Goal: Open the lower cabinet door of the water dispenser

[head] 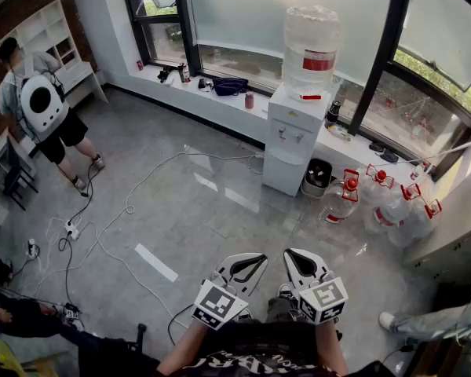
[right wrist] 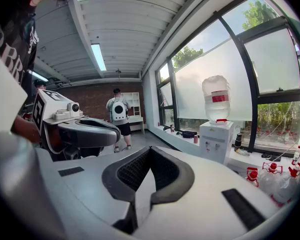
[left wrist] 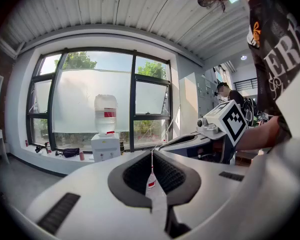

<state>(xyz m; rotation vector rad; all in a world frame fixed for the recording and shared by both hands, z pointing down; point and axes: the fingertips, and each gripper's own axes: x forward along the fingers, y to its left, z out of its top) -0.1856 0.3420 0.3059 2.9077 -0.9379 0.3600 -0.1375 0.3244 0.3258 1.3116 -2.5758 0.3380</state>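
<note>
The white water dispenser [head: 293, 136] stands against the window sill across the room, with a large bottle [head: 311, 47] on top. Its lower cabinet door [head: 281, 177] is closed. The dispenser looks small and distant in the left gripper view [left wrist: 105, 147] and in the right gripper view [right wrist: 215, 141]. My left gripper [head: 259, 258] and right gripper [head: 290, 253] are held side by side close to my body, far from the dispenser. Both point toward it. In each gripper's own view the left gripper [left wrist: 151, 153] and the right gripper [right wrist: 149, 149] have their jaws together on nothing.
Several water jugs with red caps [head: 392, 203] and a black bin [head: 319, 174] sit on the floor right of the dispenser. Cables [head: 102, 234] trail across the grey floor at left. A person with a white backpack [head: 43, 107] stands far left near shelves.
</note>
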